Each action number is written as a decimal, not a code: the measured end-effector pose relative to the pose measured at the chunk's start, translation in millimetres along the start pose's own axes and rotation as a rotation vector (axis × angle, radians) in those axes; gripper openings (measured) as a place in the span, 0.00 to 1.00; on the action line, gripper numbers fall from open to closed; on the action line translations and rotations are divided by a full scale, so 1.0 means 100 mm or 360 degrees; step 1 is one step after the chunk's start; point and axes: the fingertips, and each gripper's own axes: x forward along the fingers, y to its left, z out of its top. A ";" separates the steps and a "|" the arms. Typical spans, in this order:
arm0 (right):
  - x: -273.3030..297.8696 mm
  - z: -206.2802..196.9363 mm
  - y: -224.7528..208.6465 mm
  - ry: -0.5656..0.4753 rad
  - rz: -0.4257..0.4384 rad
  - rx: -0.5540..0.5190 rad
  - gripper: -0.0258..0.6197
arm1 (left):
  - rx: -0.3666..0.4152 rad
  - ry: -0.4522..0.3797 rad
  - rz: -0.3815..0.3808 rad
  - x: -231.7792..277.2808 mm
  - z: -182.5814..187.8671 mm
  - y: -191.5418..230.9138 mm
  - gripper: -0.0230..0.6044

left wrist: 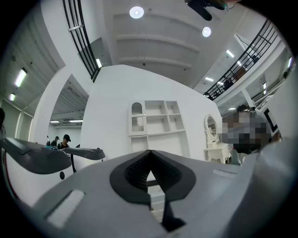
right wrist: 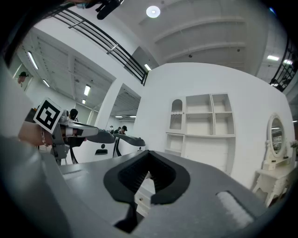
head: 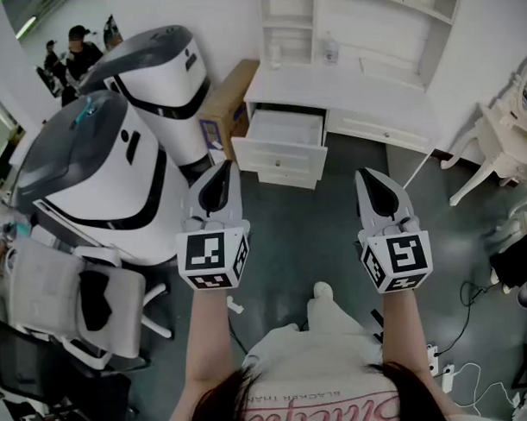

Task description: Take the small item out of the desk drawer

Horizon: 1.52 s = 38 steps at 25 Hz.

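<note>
A white desk (head: pixel 376 93) stands against the far wall, and its left drawer (head: pixel 279 157) is pulled open. The drawer's inside looks pale, and I can make out no small item in it from here. My left gripper (head: pixel 223 168) is held in the air well short of the desk, pointing at it, jaws shut with nothing between them. My right gripper (head: pixel 366 176) hangs level beside it, also shut and empty. In the left gripper view the closed tips (left wrist: pixel 150 153) cover the desk below its shelf unit (left wrist: pixel 156 123). In the right gripper view the gripper (right wrist: pixel 149 155) partly hides the drawer front (right wrist: pixel 142 197).
Two big white-and-grey pod machines (head: pixel 115 159) fill the left side, with a cardboard box (head: pixel 229 103) between them and the desk. An office chair (head: pixel 68 298) stands at lower left, a white chair (head: pixel 503 145) at right. Cables and a power strip (head: pixel 437 359) lie on the floor.
</note>
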 end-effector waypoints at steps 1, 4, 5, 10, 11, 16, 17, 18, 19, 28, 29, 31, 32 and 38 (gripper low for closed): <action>0.03 0.01 -0.01 -0.0006 0.0002 0.0002 0.04 | 0.0002 -0.0003 0.0005 0.03 0.01 0.03 0.06; 0.13 0.04 -0.05 -0.0019 0.0004 -0.0003 0.04 | 0.0008 -0.0012 0.0020 0.11 0.03 0.10 0.06; 0.17 0.04 -0.06 -0.0022 0.0006 -0.0009 0.04 | 0.0010 -0.0014 0.0025 0.14 0.03 0.13 0.06; 0.40 0.02 -0.22 -0.0034 0.0010 -0.0013 0.04 | 0.0027 -0.0027 0.0056 0.37 0.07 0.21 0.06; 0.45 0.02 -0.26 -0.0051 0.0010 0.0009 0.04 | 0.0030 -0.0025 0.0059 0.43 0.06 0.21 0.06; 0.81 -0.02 -0.46 -0.0110 0.0028 0.0106 0.04 | 0.0031 -0.0002 0.0087 0.79 -0.01 0.33 0.06; 0.90 -0.03 -0.51 -0.0105 0.0029 0.0096 0.04 | 0.0028 0.0001 0.0094 0.87 -0.03 0.36 0.06; 0.99 -0.04 -0.56 -0.0101 0.0031 0.0090 0.04 | 0.0027 0.0004 0.0101 0.96 -0.04 0.38 0.06; 1.08 -0.05 -0.62 -0.0098 0.0033 0.0088 0.04 | 0.0030 0.0006 0.0106 1.06 -0.04 0.39 0.06; 1.84 -0.20 -1.17 -0.0058 0.0080 0.0069 0.04 | 0.0026 0.0043 0.0163 1.95 -0.14 0.49 0.06; 1.91 -0.23 -1.23 -0.0050 0.0083 0.0072 0.04 | 0.0025 0.0049 0.0166 2.04 -0.16 0.48 0.06; 2.04 -0.28 -1.36 -0.0039 0.0087 0.0079 0.04 | 0.0025 0.0062 0.0172 2.20 -0.20 0.47 0.06; 2.10 -0.29 -1.42 -0.0037 0.0089 0.0080 0.04 | 0.0022 0.0066 0.0177 2.28 -0.21 0.48 0.06; 2.39 -0.42 -1.65 -0.0008 0.0118 0.0080 0.04 | 0.0014 0.0101 0.0200 2.65 -0.32 0.48 0.06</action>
